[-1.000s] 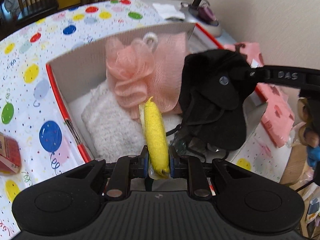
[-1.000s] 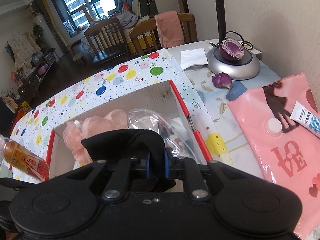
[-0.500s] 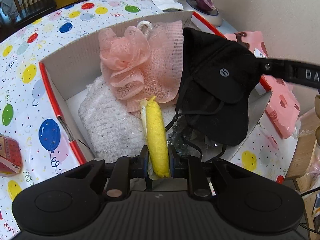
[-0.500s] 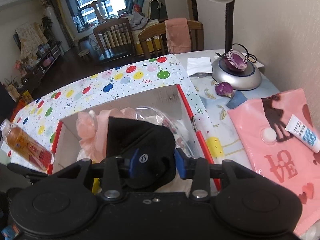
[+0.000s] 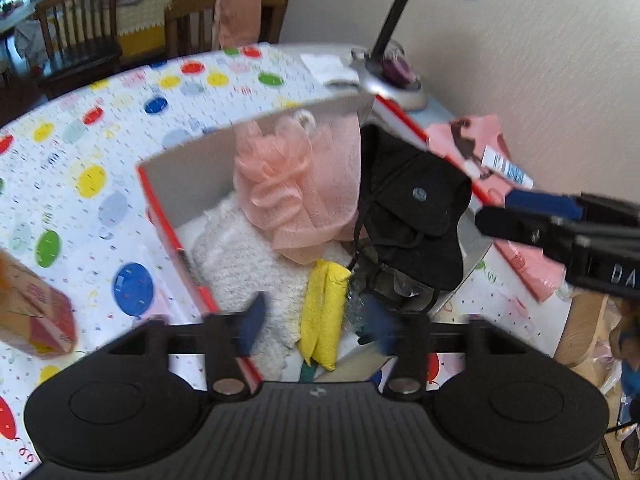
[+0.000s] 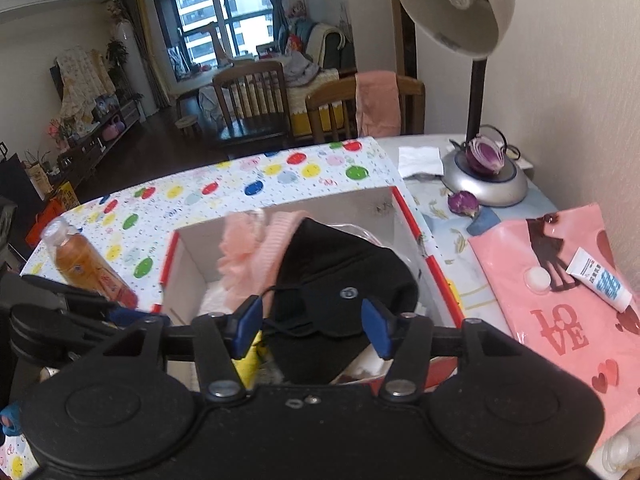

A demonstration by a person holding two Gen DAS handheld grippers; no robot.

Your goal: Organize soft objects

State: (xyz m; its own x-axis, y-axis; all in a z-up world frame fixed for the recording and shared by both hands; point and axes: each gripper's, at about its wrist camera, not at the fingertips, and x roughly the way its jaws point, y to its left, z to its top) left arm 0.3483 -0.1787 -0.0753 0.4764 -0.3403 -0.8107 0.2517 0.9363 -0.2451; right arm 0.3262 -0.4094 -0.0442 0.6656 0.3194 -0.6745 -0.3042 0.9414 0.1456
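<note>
A red-edged cardboard box (image 5: 168,216) on the table holds a pink mesh bath pouf (image 5: 296,188), a white fluffy cloth (image 5: 240,264), a yellow sponge cloth (image 5: 324,312) and a black cap (image 5: 416,216). My left gripper (image 5: 314,326) is open just above the box's near edge, with the yellow cloth lying loose between its fingers. My right gripper (image 6: 310,326) is open above the black cap (image 6: 340,276), which rests in the box (image 6: 416,232). The right gripper also shows at the right of the left wrist view (image 5: 528,220).
A balloon-print cloth (image 5: 100,168) covers the table. A desk lamp (image 6: 480,184) stands at the back right, with a pink "LOVE" bag (image 6: 560,312) and a small tube (image 6: 600,280) beside the box. An orange bottle (image 6: 84,264) lies left of the box.
Both grippers have opened and pulled back. The yellow cloth and the black cap were let go and now lie in the box.
</note>
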